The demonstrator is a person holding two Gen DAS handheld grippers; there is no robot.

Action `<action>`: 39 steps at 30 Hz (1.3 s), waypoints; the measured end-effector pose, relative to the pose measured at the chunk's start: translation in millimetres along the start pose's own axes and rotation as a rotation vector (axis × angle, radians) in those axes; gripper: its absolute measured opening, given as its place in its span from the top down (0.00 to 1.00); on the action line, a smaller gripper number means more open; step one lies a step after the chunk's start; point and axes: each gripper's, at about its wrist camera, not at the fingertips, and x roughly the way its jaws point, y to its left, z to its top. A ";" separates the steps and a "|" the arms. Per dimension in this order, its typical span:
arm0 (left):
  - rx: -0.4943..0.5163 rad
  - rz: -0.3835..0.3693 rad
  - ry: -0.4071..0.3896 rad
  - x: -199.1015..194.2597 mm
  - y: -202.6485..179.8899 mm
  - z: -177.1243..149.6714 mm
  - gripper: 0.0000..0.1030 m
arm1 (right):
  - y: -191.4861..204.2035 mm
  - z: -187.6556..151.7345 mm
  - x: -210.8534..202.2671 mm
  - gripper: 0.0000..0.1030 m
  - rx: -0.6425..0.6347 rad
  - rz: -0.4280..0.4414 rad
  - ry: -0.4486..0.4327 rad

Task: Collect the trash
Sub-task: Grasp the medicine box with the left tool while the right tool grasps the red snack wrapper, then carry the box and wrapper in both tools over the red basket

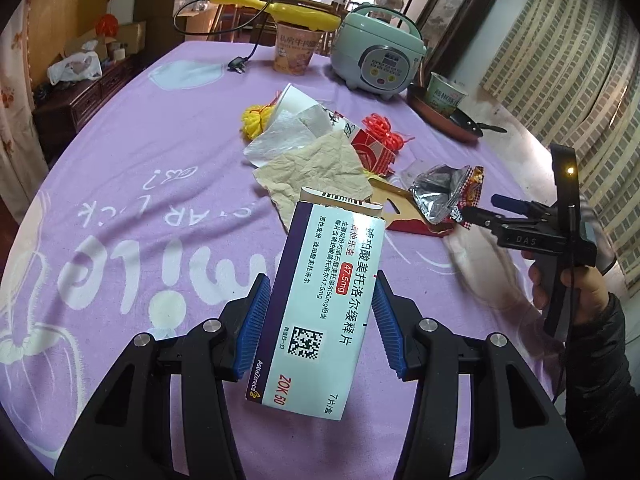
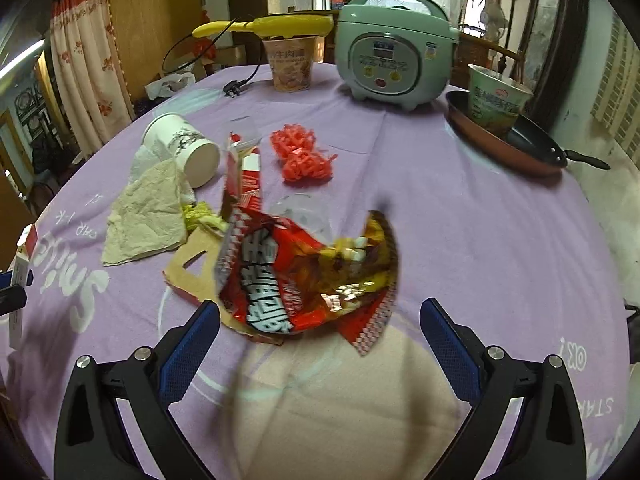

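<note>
Two claws work over a bench (image 1: 120, 184) draped in a purple cloth. The left claw (image 1: 322, 320) pinches a white and purple medicine box (image 1: 320, 300) between its blue pads, the box lifted clear of the cloth and tilted with its open flap pointing far. The right claw (image 2: 320, 340) stands spread wide in its own view, with nothing pressed between the pads; a red snack wrapper (image 2: 304, 276), blurred, shows just beyond and between the fingertips, and whether it touches them cannot be told. From the left wrist view that wrapper shows its silver inside at the tips of the right claw, held by a hand (image 1: 576, 284) in a dark sleeve. Beyond lies the rest of the litter: a crumpled beige napkin (image 2: 144, 216), a tipped white paper cup (image 2: 188, 148), a torn red carton (image 2: 244, 176), and a red tangle of plastic (image 2: 300, 156). At the far edge sit a pale green rice cooker (image 2: 392, 48), a noodle cup (image 2: 290, 64) and a frying pan (image 2: 520, 148) holding another cup.
</note>
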 end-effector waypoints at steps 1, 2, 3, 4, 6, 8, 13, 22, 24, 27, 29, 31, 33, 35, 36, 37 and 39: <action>0.002 -0.002 0.003 0.0 -0.6 0.3 0.50 | -4.9 -1.4 -1.4 0.04 0.010 0.002 -0.006; 0.005 -0.001 0.003 -0.2 -1.5 0.1 0.50 | -10.4 -2.5 -2.4 0.04 0.025 0.015 -0.013; 0.008 0.001 0.002 -1.1 -1.9 -0.8 0.50 | -14.9 -3.1 -2.1 0.04 0.037 0.030 -0.014; 0.012 0.006 0.001 -1.7 -3.0 -1.2 0.50 | -19.5 -3.6 -0.1 0.04 0.052 0.050 -0.007; 0.009 0.009 0.003 -1.0 -4.1 -1.2 0.50 | -24.2 -2.5 6.2 0.04 0.061 0.072 0.011; 0.005 0.013 0.008 0.7 -4.6 -0.8 0.50 | -27.1 1.1 13.6 0.04 0.063 0.084 0.015; 0.020 0.020 0.003 -1.9 -10.4 -0.7 0.50 | -30.2 17.9 37.8 0.08 0.052 0.153 0.032; 0.012 0.052 -0.010 -9.4 -11.3 -3.0 0.50 | -28.0 20.8 35.0 0.50 0.081 0.326 0.043; 0.006 0.052 -0.016 -14.3 -10.6 -5.5 0.50 | -23.8 17.2 24.2 0.52 0.085 0.337 0.019; -0.011 0.066 -0.038 -28.2 -5.3 -11.9 0.50 | -18.6 8.4 -0.2 0.53 0.109 0.369 -0.036; -0.024 0.089 -0.055 -40.2 0.3 -18.9 0.50 | -15.0 1.9 -14.7 0.53 0.122 0.376 -0.065; -0.037 0.101 -0.064 -50.4 5.2 -25.6 0.50 | -7.8 -7.3 -31.3 0.53 0.127 0.365 -0.082; -0.046 0.128 -0.080 -64.7 10.5 -36.7 0.50 | 0.0 -14.3 -45.6 0.53 0.128 0.367 -0.093; -0.053 0.142 -0.095 -77.2 14.2 -47.2 0.50 | 13.3 -20.2 -60.7 0.53 0.112 0.384 -0.100; -0.059 0.150 -0.101 -84.2 17.1 -52.3 0.50 | 24.7 -23.4 -71.1 0.53 0.090 0.388 -0.109; -0.069 0.159 -0.109 -93.2 21.3 -60.7 0.50 | 33.2 -25.3 -78.2 0.53 0.075 0.395 -0.115; -0.086 0.171 -0.122 -107.4 28.4 -74.2 0.50 | 55.1 -30.5 -92.5 0.53 0.045 0.430 -0.126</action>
